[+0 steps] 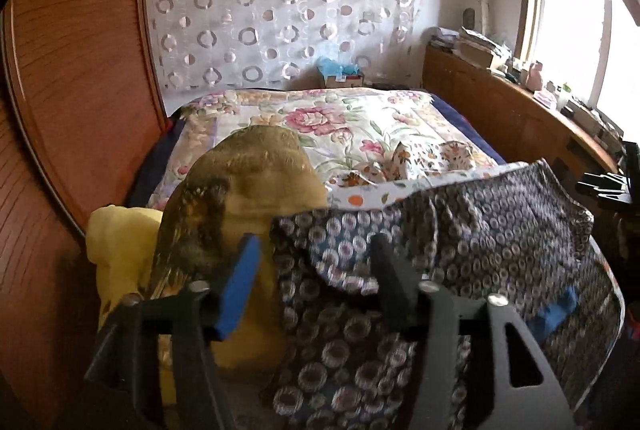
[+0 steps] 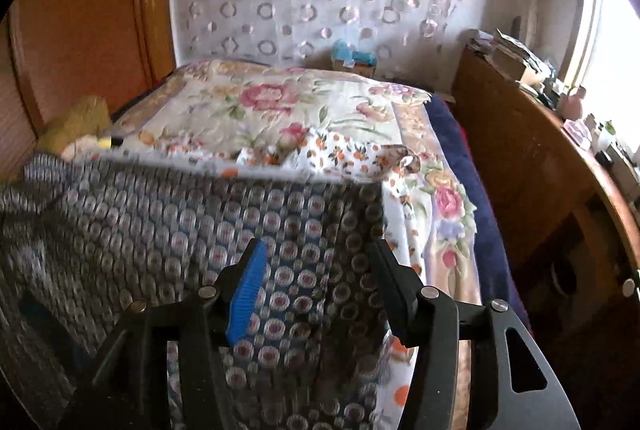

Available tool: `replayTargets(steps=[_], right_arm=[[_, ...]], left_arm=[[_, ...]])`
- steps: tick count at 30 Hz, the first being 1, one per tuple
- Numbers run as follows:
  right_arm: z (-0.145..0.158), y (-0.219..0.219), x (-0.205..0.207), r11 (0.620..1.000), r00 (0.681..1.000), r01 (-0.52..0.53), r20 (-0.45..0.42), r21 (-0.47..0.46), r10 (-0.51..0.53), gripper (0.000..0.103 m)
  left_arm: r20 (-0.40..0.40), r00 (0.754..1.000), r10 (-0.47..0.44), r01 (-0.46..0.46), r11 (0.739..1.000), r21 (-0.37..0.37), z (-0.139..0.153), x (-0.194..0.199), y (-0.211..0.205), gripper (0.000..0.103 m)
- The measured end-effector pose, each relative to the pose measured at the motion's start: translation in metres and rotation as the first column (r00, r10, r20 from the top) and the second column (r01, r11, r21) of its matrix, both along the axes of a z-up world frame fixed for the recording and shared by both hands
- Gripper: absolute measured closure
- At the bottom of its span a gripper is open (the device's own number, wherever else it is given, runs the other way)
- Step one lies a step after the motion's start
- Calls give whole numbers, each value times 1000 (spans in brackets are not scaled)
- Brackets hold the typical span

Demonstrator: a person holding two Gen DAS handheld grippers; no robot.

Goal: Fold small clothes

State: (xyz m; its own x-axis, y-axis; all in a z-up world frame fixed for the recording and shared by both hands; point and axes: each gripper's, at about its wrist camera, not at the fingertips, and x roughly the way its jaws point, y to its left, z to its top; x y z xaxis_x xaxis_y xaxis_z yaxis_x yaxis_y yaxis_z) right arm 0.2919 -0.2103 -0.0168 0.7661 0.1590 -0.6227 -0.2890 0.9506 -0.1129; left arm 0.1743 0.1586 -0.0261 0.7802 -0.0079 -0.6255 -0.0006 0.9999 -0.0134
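Floral quilt (image 2: 280, 109) covers the bed; the dark ring-printed garment (image 2: 200, 230) lies across its near edge, reaching almost to the right edge, over a white orange-dotted cloth (image 2: 352, 153). I judge one fold just laid. My left gripper (image 1: 316, 270) and right gripper (image 2: 320, 278) stand over it, jaws apart, pads gripping nothing. Next move calls for fresh edge holds.

The dark patterned garment (image 2: 200, 230) is motion-blurred — its left part perhaps bunched, edge-cropped.
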Motion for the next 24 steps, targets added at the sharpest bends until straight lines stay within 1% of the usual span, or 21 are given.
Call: replayTargets(steps=[1,5,6,8,9,11,16,18,22,23,24], right_arm=[[2,-7,7,1000,1000,-10,-2,2,10,47],[-6,-13,-12,999,999,-33,-3,8,33,47],[-12,-21,-25,999,999,-32,-3,9,32,47],[-18,-33,-33,999,1000,-23,-12,23,23,47],[-15,-40,-45,999,1000,-17,-14,31,18,47],[-21,-54,-55,999,1000,4,-26,43,-3,47],[-31,-76,-58,996,996,59,-69,62,-54,47],[-31,-80,-64,996,995,67,-80,64,-62,47],[-31,-80,-62,995,993,66,-105,75,-58,47],[-31,-78,-61,995,993,65,-108,69,-58,50],[-39,-71,-48,996,993,63,-108,63,-56,56]], left_arm=[[4,1000,0,0,1000,2,0,-6,-3,39],[15,1000,3,-3,1000,6,-6,-31,1,38],[17,1000,5,-5,1000,5,-8,-36,2,38],[11,1000,7,-7,1000,0,-13,-44,1,38],[7,1000,5,-5,1000,-4,-17,-49,2,38],[-4,1000,5,-5,1000,-6,-26,-58,3,38],[-27,1000,12,-12,1000,-1,-49,-71,2,38],[-37,999,14,-14,1000,-9,-55,-72,4,38],[-54,998,22,-24,1000,-21,-64,-69,6,38],[-55,998,23,-24,999,-21,-64,-69,5,38],[-54,998,22,-23,999,-22,-65,-69,5,38]])
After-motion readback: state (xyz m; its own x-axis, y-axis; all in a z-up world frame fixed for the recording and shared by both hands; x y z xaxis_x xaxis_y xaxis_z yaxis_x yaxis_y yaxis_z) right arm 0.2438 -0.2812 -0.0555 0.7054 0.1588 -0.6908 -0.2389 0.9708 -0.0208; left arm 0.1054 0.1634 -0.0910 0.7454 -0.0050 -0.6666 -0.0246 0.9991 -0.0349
